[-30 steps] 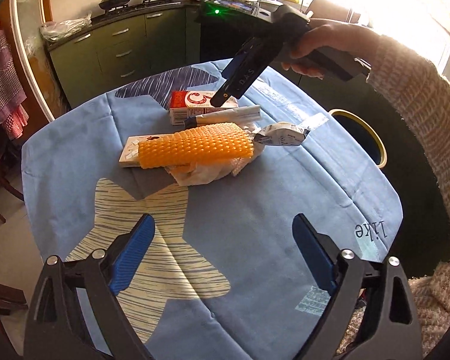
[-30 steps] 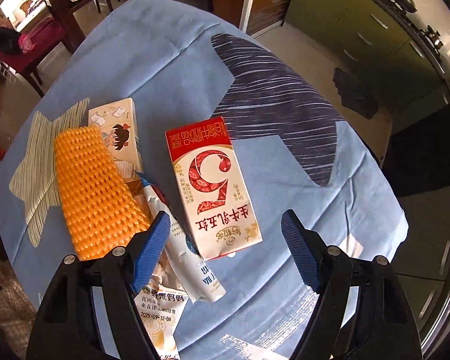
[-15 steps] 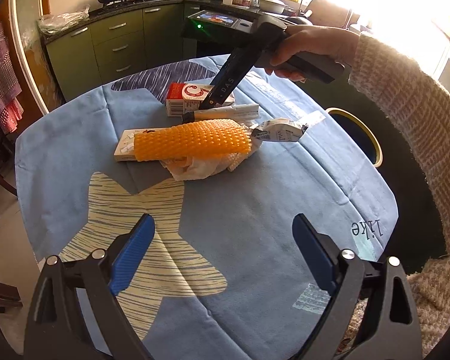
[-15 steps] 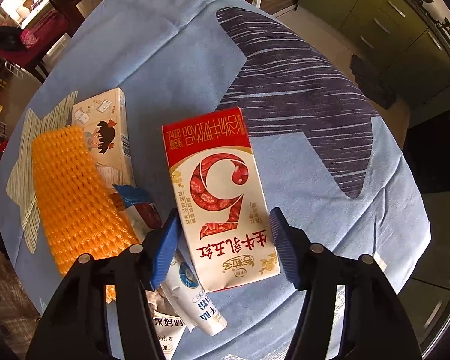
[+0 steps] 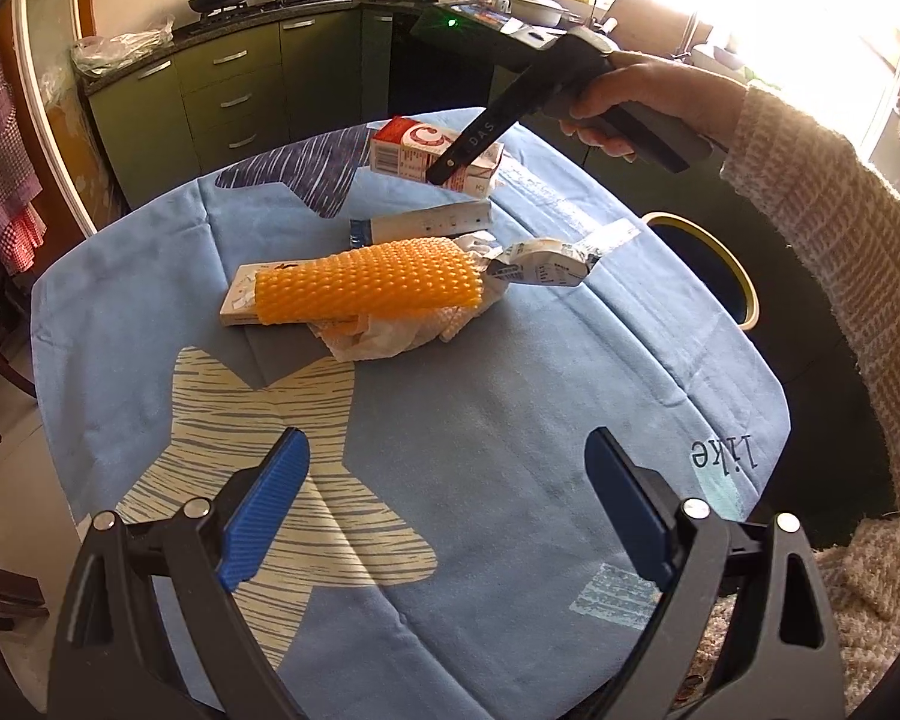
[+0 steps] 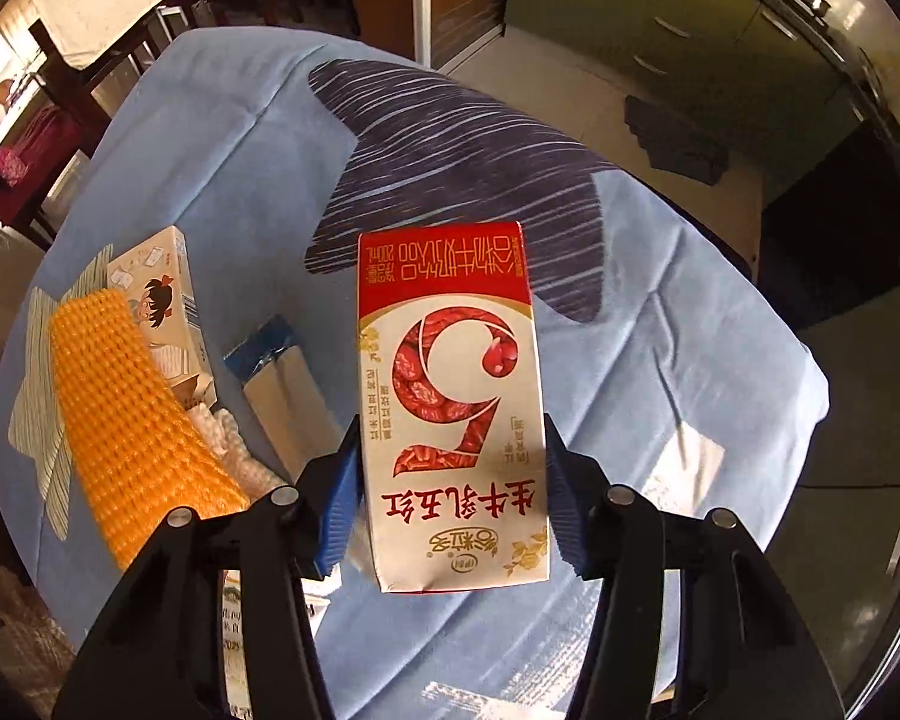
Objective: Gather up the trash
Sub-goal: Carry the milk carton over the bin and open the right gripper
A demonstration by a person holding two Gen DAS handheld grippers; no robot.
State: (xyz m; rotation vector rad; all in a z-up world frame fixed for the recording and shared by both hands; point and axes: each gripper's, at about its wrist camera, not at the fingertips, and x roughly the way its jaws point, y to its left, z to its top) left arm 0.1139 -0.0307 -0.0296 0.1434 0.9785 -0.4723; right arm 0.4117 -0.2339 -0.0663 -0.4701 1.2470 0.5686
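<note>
Now the right gripper [image 6: 450, 498] is clamped on the red-and-white milk carton [image 6: 453, 414], its blue pads pressed against the carton's two long sides near the lower end. From the left wrist view the carton [image 5: 435, 147] hangs tilted in the air above the far part of the blue tablecloth [image 5: 510, 396], clear of the other rubbish. Its face carries a big red "6" filled with pictures of red dates, and rows of red Chinese characters that read upside down from the right wrist camera. The finger of the right gripper [image 5: 450, 168] shows the white letters "DAS".

The left gripper [image 5: 444, 516] is spread wide and holds nothing, poised over the cream star on the cloth. Near the cloth's edge the word "like" [image 5: 723, 453] is printed, upside down from here. On the table lie an orange foam net [image 5: 369, 288], a flat box with a cartoon child [image 6: 162, 300], a white tube [image 5: 426, 223] and a crumpled printed wrapper [image 5: 540, 264]. A yellow-rimmed bin [image 5: 744, 276] stands just beside the table.
</note>
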